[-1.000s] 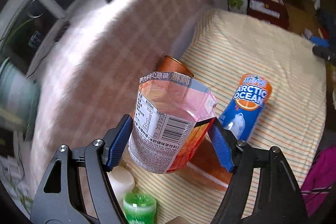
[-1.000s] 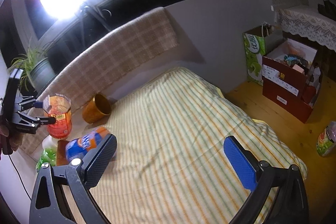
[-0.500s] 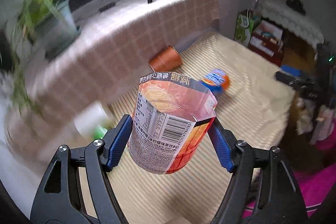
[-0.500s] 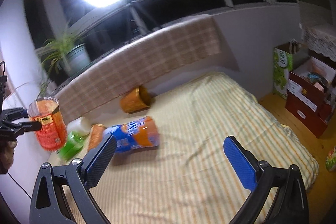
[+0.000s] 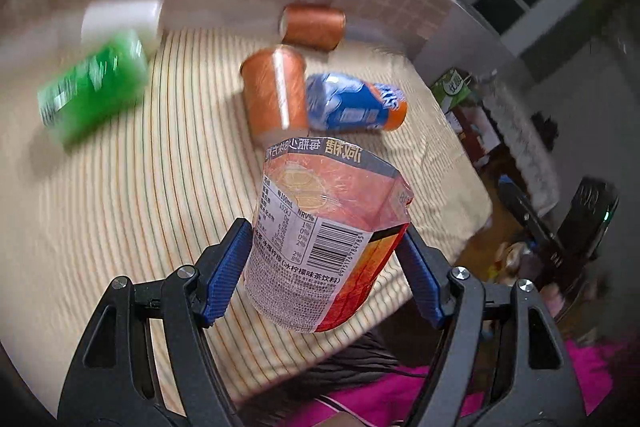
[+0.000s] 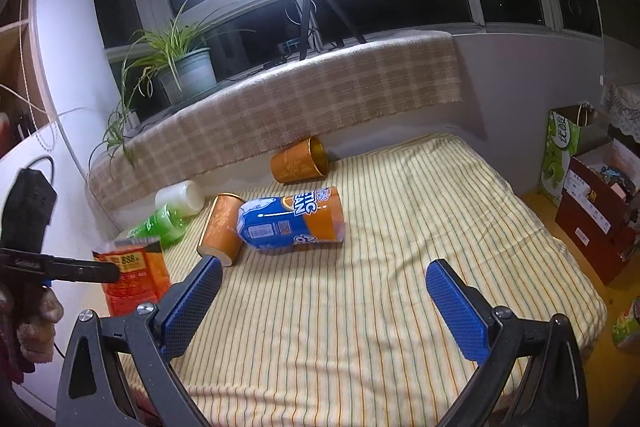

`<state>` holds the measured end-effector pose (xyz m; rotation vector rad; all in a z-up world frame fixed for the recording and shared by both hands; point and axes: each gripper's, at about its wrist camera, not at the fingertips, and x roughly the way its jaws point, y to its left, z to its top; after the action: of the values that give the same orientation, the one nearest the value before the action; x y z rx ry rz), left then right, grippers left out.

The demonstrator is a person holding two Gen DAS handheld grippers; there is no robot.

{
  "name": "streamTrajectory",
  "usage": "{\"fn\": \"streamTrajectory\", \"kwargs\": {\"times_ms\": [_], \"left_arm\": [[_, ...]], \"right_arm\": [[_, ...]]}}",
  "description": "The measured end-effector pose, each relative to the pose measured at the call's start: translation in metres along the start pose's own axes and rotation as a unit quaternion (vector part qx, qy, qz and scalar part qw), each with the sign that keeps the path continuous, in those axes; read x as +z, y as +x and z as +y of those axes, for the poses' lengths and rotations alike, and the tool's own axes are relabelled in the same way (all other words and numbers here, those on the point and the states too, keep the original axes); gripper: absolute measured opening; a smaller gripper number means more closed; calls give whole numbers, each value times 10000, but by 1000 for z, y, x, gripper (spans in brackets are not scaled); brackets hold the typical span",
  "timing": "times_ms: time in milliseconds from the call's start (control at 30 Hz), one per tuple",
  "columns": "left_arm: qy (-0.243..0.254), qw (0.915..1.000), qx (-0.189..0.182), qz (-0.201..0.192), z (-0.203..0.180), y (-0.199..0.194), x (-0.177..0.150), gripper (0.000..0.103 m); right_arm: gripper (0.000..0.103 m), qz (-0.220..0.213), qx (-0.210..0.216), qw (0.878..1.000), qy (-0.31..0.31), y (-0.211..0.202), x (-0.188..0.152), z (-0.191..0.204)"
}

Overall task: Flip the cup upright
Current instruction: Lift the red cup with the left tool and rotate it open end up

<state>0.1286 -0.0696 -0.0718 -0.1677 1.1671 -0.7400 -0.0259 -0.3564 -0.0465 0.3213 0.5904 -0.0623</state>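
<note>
Left gripper [image 5: 326, 259]: black skeletal frame with triangular cut-outs, silver screws at the joints, blue textured pads on both fingers [image 5: 228, 267]. Right gripper [image 6: 320, 301]: identical black frame, silver screws, blue cross-hatched pads. Person's hand [image 6: 30, 323]: bare skin, dark red sleeve at the wrist.

Held orange cup [image 5: 326, 247]: nutrition table "100mL", "102kJ", "NRV%", barcode, upside-down Chinese print; "888" in right wrist view. Blue-orange can [image 6: 290, 221]: partial "TIC", "EAN".

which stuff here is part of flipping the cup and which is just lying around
In the job:
- clear labelled cup, gripped by left gripper

Lying about:
- blue Arctic Ocean cup
- two orange cups
- green bottle
- potted plant
</note>
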Motion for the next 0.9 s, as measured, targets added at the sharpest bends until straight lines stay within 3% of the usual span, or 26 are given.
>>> {"fn": "streamTrajectory", "kwargs": {"times_ms": [300,600,900], "left_arm": [[-492,9987,-91,91,35,16,3,77],[-617,9977,263,-64,49,23,22,83],[-644,9973,344,-36,53,26,34,83]], "right_arm": [[103,133,59,9998,-167,4,-4,19],[103,213,161,9991,-322,9,-6,34],[103,310,302,9982,-405,14,-5,41]]}}
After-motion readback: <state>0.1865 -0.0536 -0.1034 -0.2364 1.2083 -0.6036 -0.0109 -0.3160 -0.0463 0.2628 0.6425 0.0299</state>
